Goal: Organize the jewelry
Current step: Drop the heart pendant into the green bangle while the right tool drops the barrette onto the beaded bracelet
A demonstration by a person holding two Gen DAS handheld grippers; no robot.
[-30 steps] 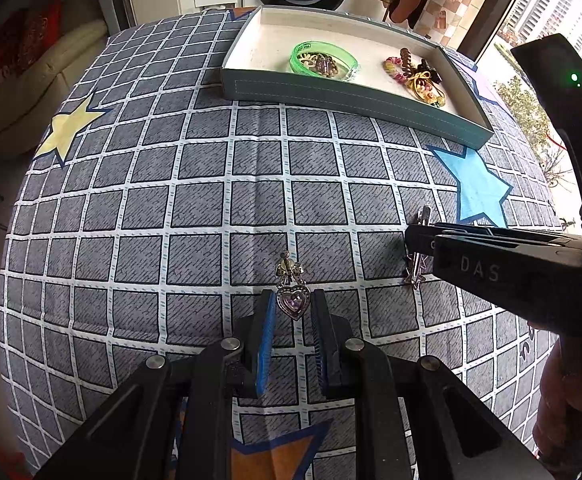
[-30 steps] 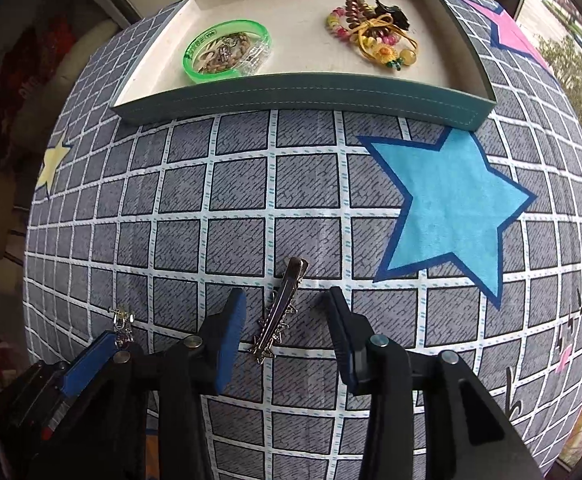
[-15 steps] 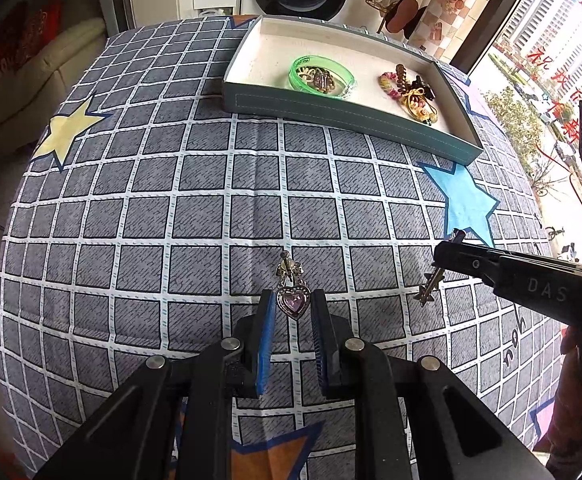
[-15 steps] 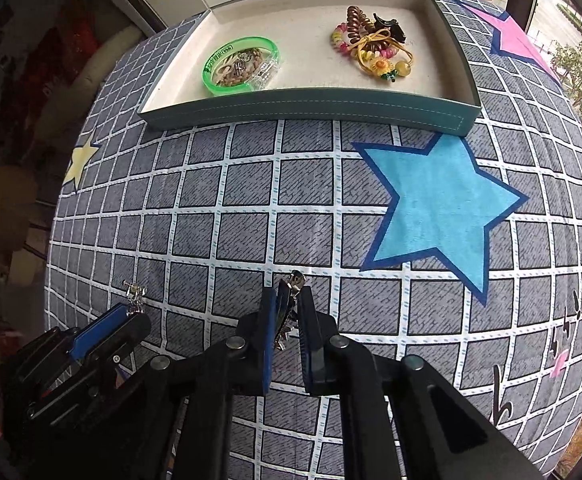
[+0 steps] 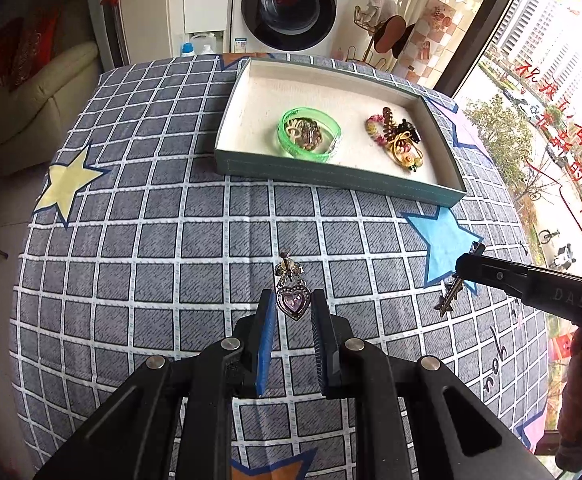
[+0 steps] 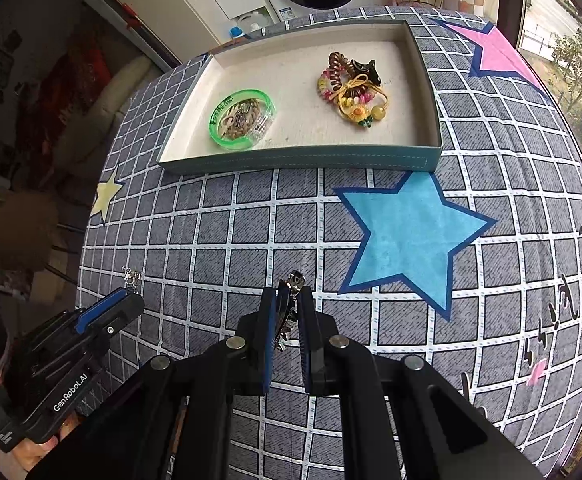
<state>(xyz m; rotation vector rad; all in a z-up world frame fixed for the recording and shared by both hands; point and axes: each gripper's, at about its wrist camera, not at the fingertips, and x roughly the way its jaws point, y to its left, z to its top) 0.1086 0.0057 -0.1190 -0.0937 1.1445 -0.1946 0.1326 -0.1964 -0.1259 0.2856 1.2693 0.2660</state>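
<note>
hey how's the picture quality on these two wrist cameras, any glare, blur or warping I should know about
Left wrist view: strong fisheye bulge bends the checked cloth; the window at right is bright and washed out, yet the heart pendant stays sharp. Right wrist view: same warping, dark corners at left, even daylight on the tray; the hair clip looks crisp.

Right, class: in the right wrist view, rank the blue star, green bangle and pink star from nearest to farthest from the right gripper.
From the right gripper:
1. Blue star, just ahead, to the right.
2. Green bangle, in the tray's left part.
3. Pink star, far right, past the tray.
</note>
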